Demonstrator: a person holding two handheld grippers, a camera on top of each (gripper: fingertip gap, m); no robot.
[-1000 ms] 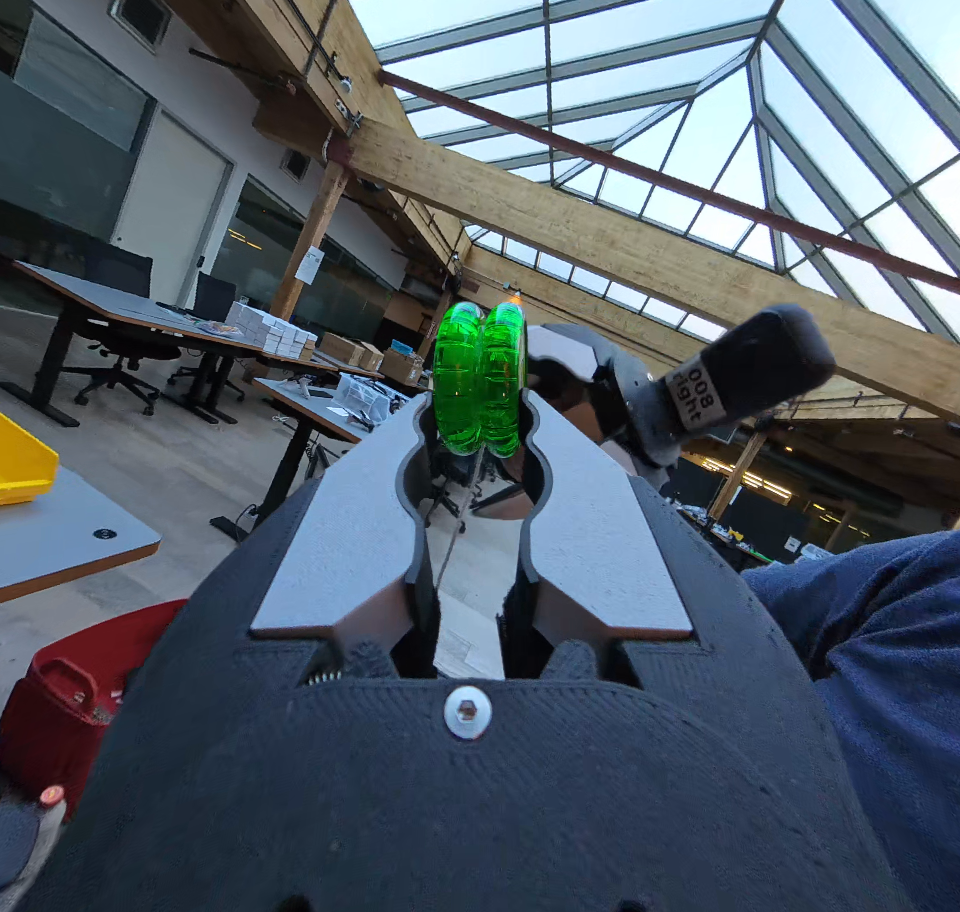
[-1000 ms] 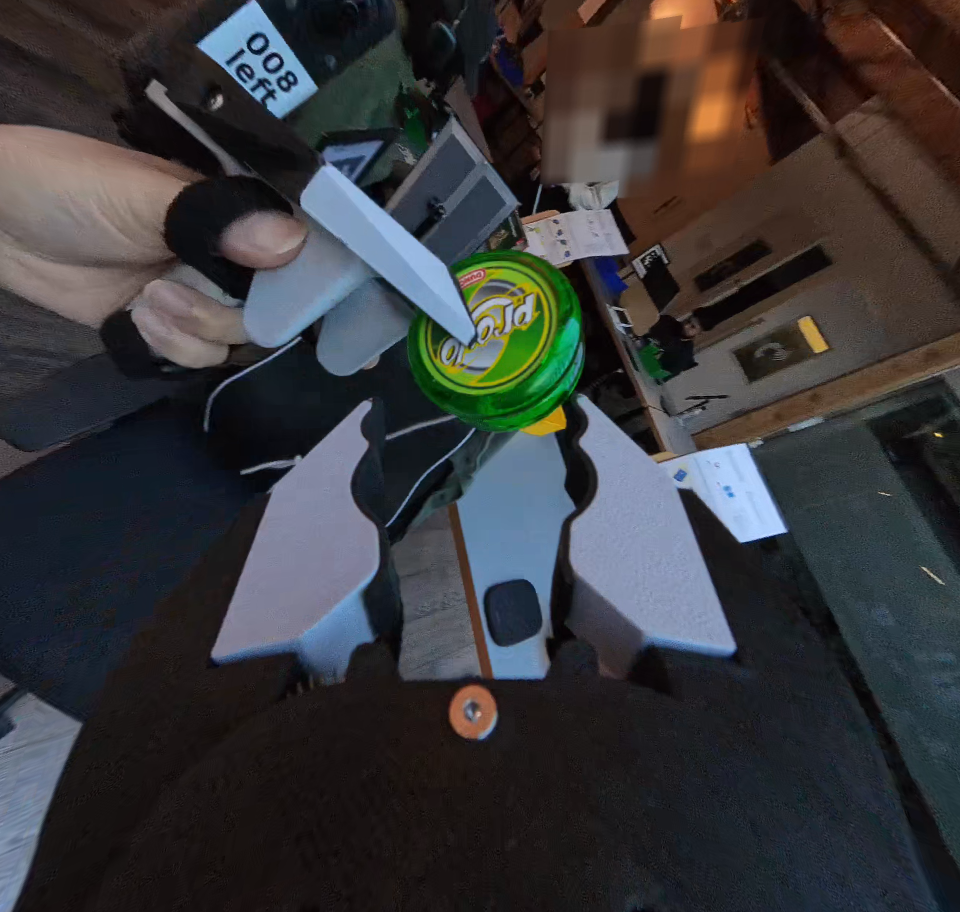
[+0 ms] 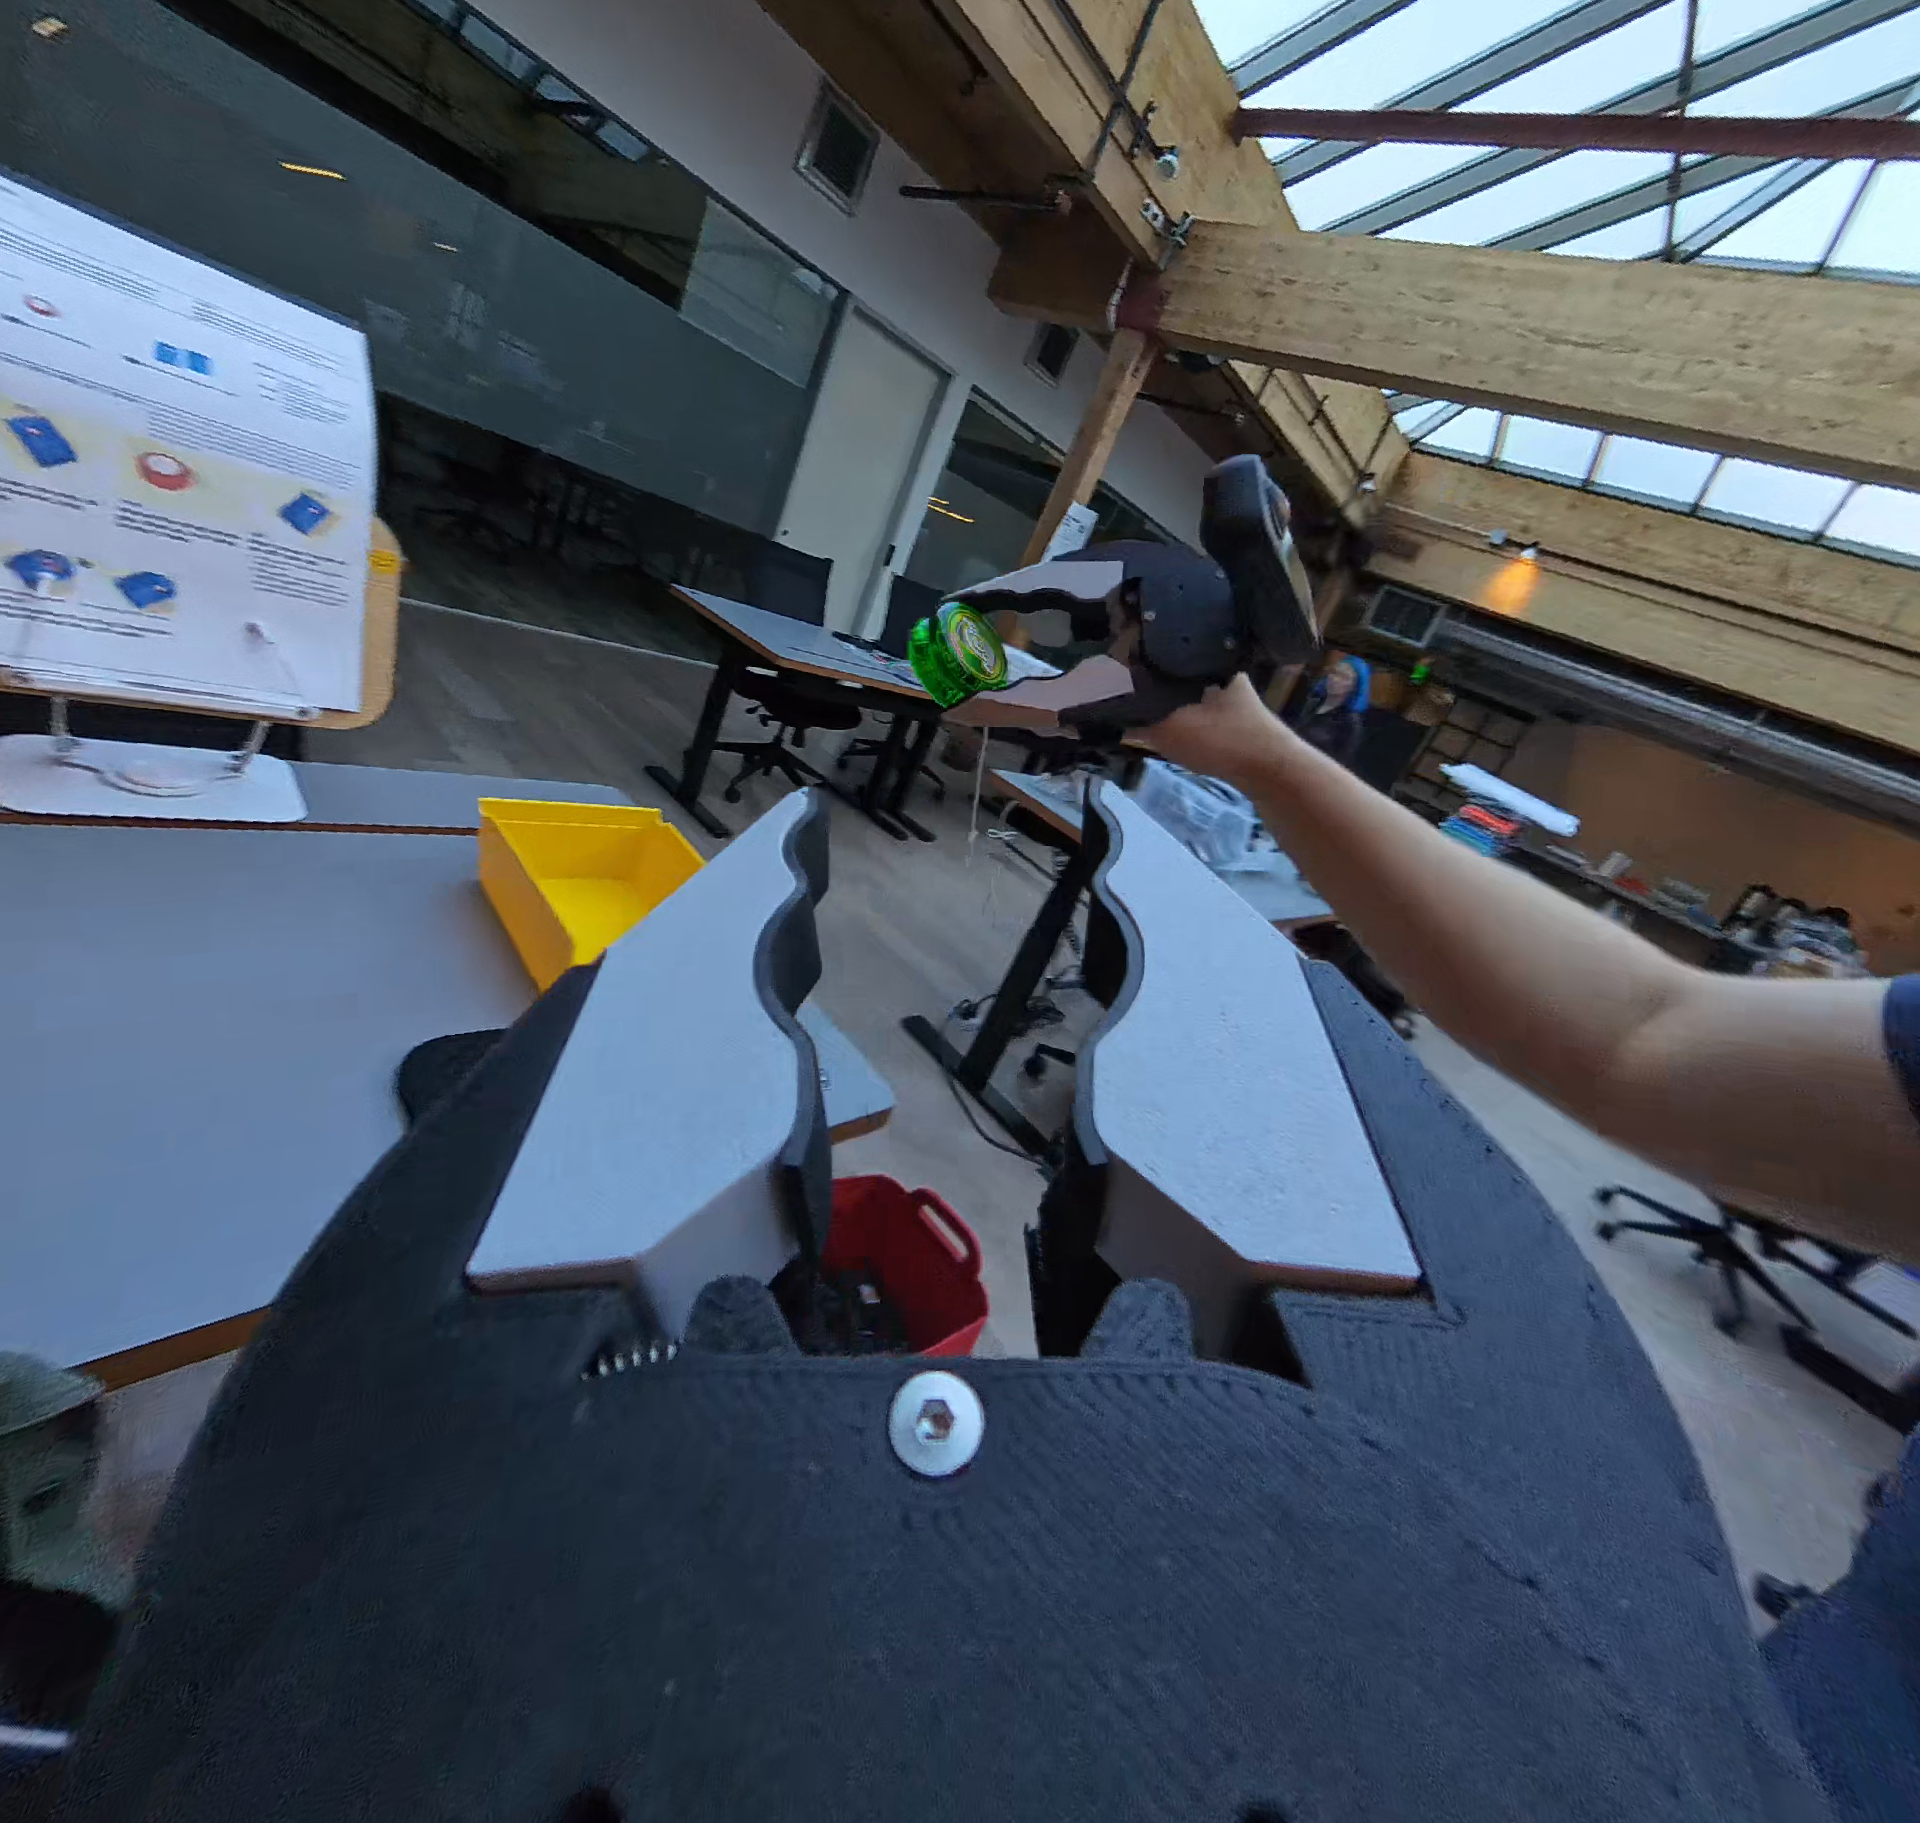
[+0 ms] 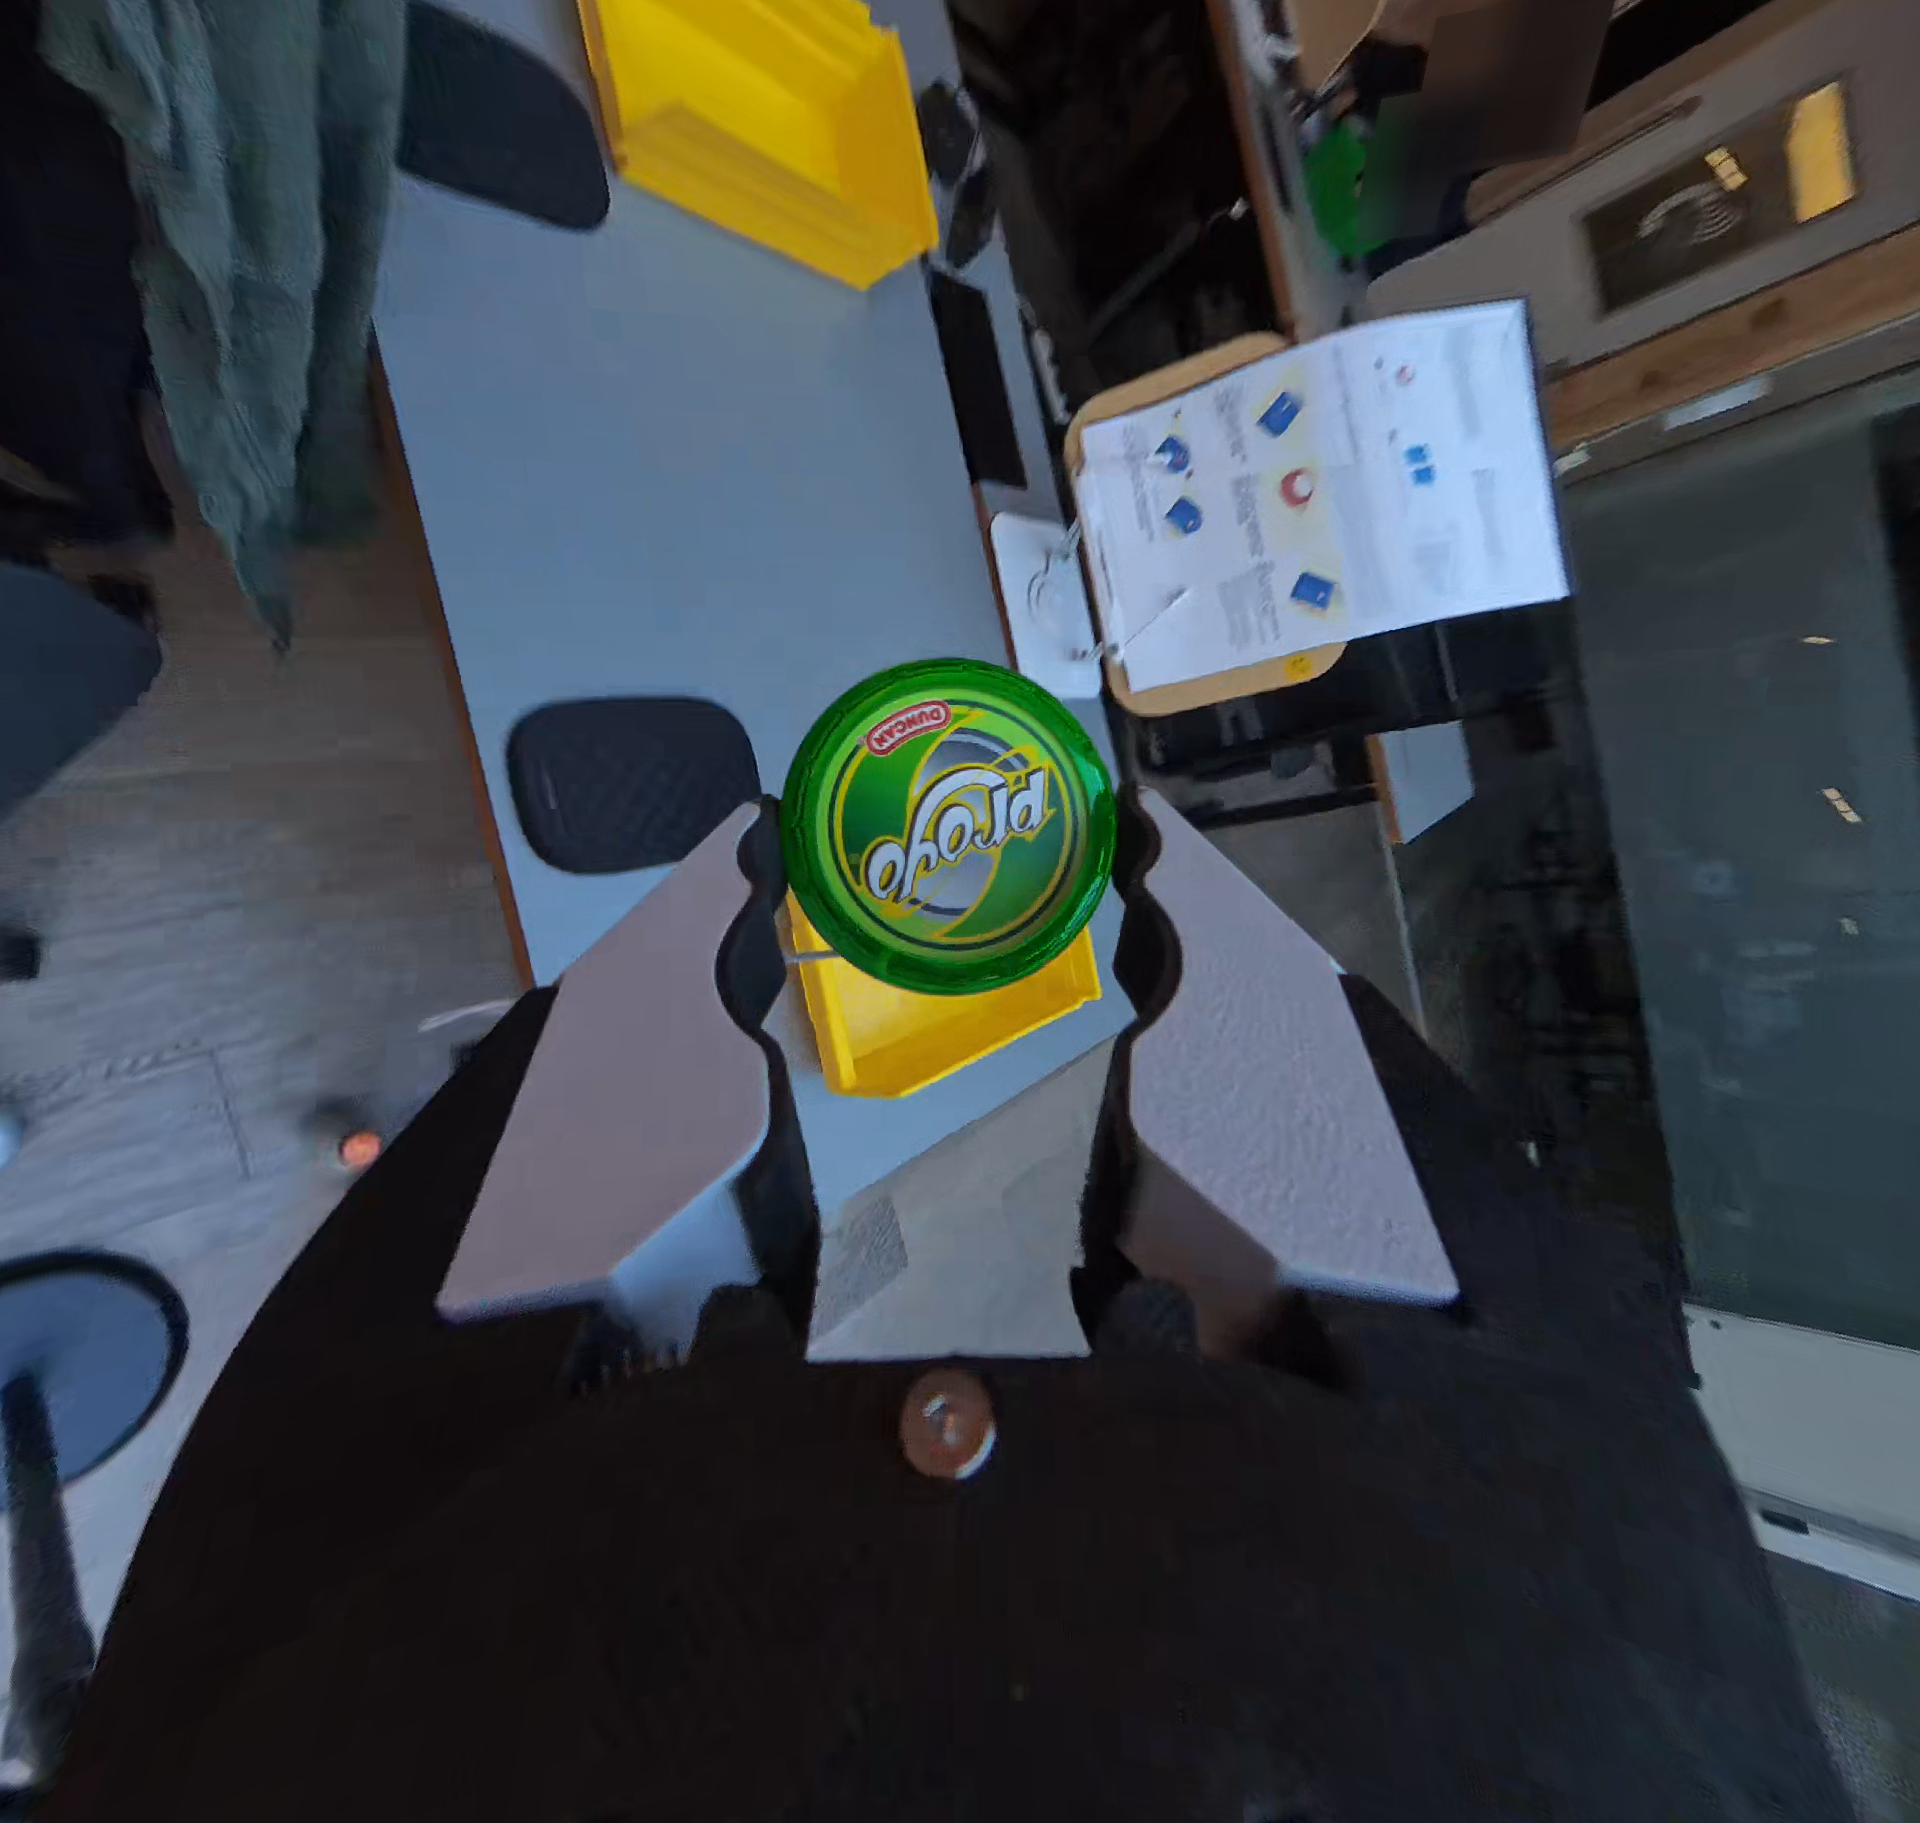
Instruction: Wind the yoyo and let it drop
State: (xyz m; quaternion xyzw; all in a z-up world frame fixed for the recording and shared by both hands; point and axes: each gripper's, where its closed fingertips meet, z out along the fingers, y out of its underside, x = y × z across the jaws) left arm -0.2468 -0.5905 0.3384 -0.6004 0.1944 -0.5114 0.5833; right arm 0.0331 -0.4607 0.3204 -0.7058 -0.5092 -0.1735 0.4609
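The green yoyo [image 4: 948,828] sits face-on between my right gripper's [image 4: 945,823] fingertips, which press on its rim from both sides. A short piece of white string [image 4: 800,954] leaves it at the lower left. In the left wrist view the right gripper [image 3: 1023,651] is held out at arm's length with the yoyo [image 3: 956,653] at its tips, and the string [image 3: 975,797] hangs straight down from it. My left gripper [image 3: 956,812] is open and empty, well back from the yoyo.
A grey table [image 3: 208,994] carries a yellow bin [image 3: 582,880] and a stand with a printed sheet [image 3: 177,464]. A red basket [image 3: 904,1264] stands on the floor below. Desks and office chairs [image 3: 790,693] stand behind. The right wrist view shows stacked yellow bins [image 4: 748,80] and a black pad [image 4: 634,781].
My left gripper let go of the yoyo, opened and drew back. My right gripper closed on the yoyo and carried it out away from the left one.
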